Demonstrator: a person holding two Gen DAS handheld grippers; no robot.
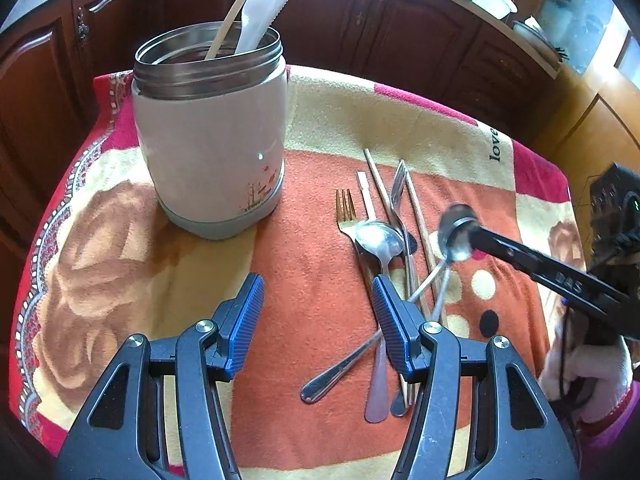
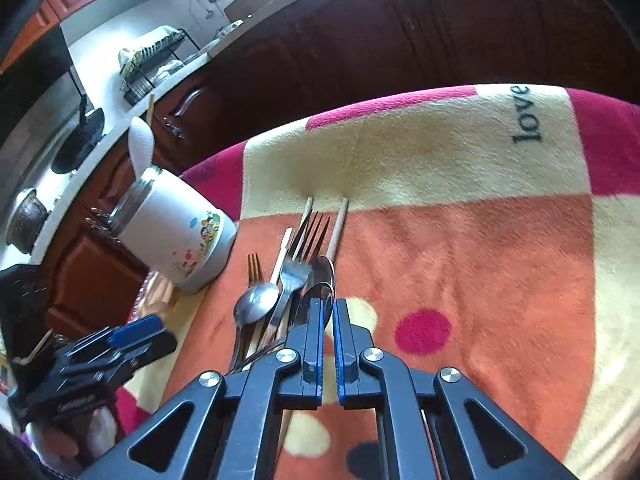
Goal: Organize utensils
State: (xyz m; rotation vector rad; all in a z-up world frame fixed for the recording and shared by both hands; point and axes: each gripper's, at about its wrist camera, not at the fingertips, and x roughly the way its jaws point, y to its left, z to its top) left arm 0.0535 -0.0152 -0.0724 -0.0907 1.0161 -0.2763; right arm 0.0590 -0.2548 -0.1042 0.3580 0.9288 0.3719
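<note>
A white canister [image 1: 212, 152] with a steel rim stands at the back left of the blanket, a white paddle [image 1: 268, 4] and a chopstick inside it. To its right lies a pile of utensils: a gold fork [image 1: 346, 208], a spoon [image 1: 378, 236], a silver fork [image 1: 400, 184] and wooden chopsticks [image 1: 376, 176]. My right gripper [image 2: 328, 304] is shut on the bowl of a second spoon [image 1: 454, 240] at the pile's right side. My left gripper [image 1: 318, 284] is open just above the cloth, left of the handles, with nothing between its fingers.
A red, orange and cream blanket [image 1: 312, 100] covers the table. Dark wooden cabinets [image 1: 400, 20] run behind it, with a counter and dish rack [image 2: 152, 60]. A gloved hand [image 1: 592, 376] holds the right tool at the right edge.
</note>
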